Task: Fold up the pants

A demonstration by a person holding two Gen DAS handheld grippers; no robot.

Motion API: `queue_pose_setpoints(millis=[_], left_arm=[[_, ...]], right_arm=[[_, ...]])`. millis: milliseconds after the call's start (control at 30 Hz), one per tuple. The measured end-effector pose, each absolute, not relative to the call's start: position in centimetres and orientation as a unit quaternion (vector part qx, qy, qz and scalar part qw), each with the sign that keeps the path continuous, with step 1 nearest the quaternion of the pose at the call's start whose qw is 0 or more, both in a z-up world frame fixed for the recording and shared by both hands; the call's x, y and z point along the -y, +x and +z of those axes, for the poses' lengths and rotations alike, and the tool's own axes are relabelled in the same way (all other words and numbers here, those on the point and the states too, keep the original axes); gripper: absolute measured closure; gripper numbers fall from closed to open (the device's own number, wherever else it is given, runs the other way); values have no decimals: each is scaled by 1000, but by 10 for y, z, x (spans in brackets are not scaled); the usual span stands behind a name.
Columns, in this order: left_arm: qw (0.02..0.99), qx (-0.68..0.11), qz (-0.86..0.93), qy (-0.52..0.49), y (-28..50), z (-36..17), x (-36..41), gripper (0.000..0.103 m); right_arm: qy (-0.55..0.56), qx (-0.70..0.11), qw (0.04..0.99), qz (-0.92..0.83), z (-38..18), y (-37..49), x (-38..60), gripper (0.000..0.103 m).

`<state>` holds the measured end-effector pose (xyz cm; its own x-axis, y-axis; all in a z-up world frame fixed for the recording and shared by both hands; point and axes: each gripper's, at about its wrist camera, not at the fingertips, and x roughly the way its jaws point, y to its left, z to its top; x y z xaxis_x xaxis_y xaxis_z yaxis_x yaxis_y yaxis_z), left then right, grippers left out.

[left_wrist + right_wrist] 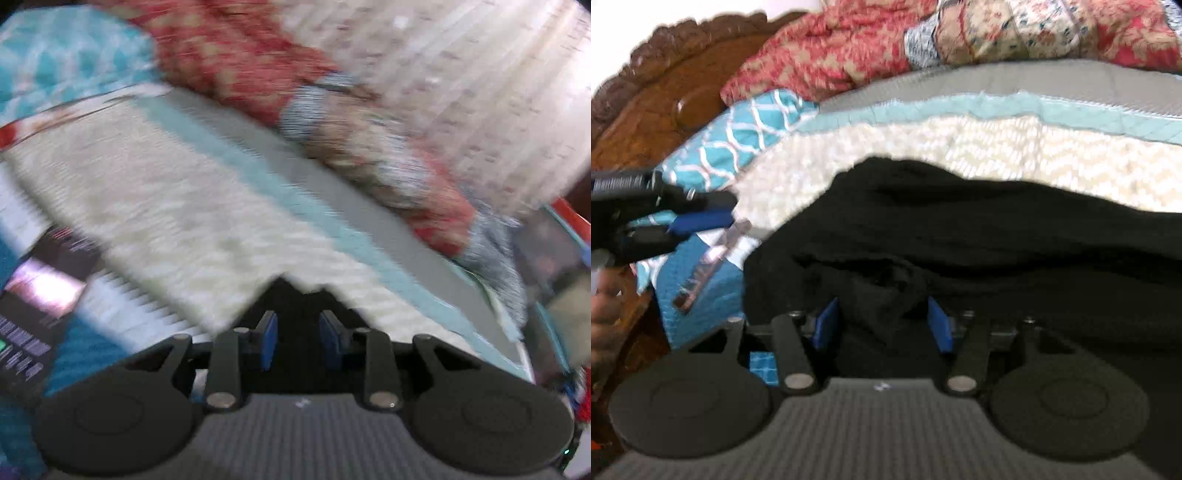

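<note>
The black pants (pixel 960 236) lie bunched on a cream knitted blanket (pixel 923 147) on the bed. My right gripper (pixel 882 325) is open, its blue pads on either side of a fold of the black cloth, low over the pants. My left gripper (pixel 297 339) is over the cream blanket (pixel 166 206), its blue pads a small gap apart with nothing seen between them; its view is blurred. The left gripper also shows at the left edge of the right wrist view (pixel 698 218), apart from the pants.
A red floral quilt (pixel 827 51) is heaped at the back of the bed. A teal patterned pillow (pixel 738 136) lies left of the blanket. A carved wooden headboard (pixel 653 92) stands at far left. A dark remote-like object (pixel 33 321) lies at lower left.
</note>
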<state>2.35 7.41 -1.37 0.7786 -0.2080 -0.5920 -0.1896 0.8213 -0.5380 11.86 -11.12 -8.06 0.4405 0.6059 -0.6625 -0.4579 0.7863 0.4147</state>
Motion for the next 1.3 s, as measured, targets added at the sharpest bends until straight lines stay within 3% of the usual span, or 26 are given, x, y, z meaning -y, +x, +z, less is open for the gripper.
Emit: queue_pose_setpoints(millis=[133,300,333,367,500,533,600,667,800,900,1033,1067,1100,1133,1233,1300], left_arm=[[889,-373,-99,-245,66,-17,-27,76],[858,-466,-111,-185,108,-71,18,78],[863,-475,-77,-153,113,-81,20,81],[869,-480,-42,-117,116,-89,21,97],[864,-480,-21,-151,107,-79,14,97],[870,-470,-23,-148,100,-66,18,94],[885,-434,-33,-167,84,-40,22,76],[900,-393,-38,-186,76,-16,25,69],[910,-358,-68,-197,79,19,59,64],[901,-373,-122,-184,87,27,101,56],[871,-412,-202,-175,95,24,170,55],[863,-422,-219,-171,95,21,187,55],[854,-432,-236,-166,96,18,205,54],[845,-443,-254,-158,97,17,227,54],[832,-455,-294,-121,93,20,288,51],[826,-455,-316,-101,89,27,321,41]], right_arm=[[111,-409,854,303,-66,103,145,46],[151,-387,873,257,-49,84,200,46],[160,-377,880,239,-45,78,216,46],[169,-364,890,216,-41,70,236,46],[194,-308,927,87,-27,33,321,46],[206,-291,933,48,-25,22,346,46],[232,-256,938,-31,-23,-2,393,45],[253,-237,932,-108,-29,-20,434,41],[289,-238,912,-164,-57,-24,480,41],[310,-259,899,-166,-81,-12,492,41],[327,-275,893,-142,-98,-6,493,41],[318,-280,895,-136,-98,-3,489,45],[304,-287,898,-137,-94,-1,484,67],[299,-292,899,-131,-87,-2,481,80],[265,-270,920,-102,-60,-9,459,82],[232,-258,935,-78,-42,-10,439,82]])
